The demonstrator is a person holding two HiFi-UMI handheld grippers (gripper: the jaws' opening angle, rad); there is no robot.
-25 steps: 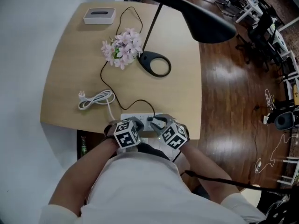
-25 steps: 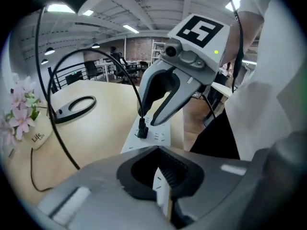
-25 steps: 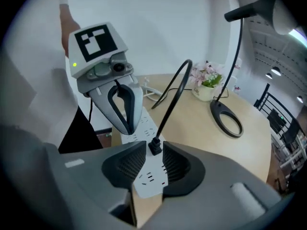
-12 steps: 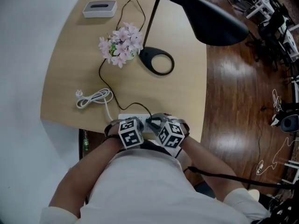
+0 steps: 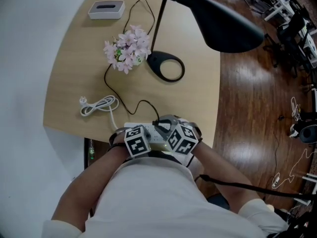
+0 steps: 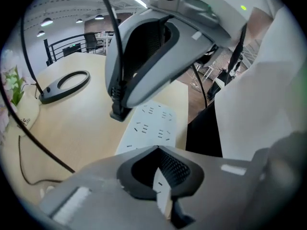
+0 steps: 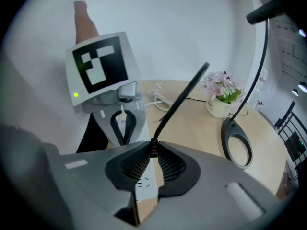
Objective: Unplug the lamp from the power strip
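The white power strip lies along the table's near edge. My left gripper is shut on its end, and the white edge shows between the pads. My right gripper is shut on the lamp's black plug, just past the left one. In the left gripper view the plug appears raised off the strip's face; its prongs are hidden. The black cable arches up from the plug and runs back to the lamp base. In the right gripper view the cable leaves my shut right gripper.
The lamp's black head hangs over the table's right side. A pot of pink flowers stands beside the lamp base. The strip's own white cord lies coiled at the left, and a white box sits at the far corner. The wooden floor is to the right.
My right gripper has shifted slightly up and away from me with the plug, and the cable loop behind it has risen. The left gripper has stayed on the strip.
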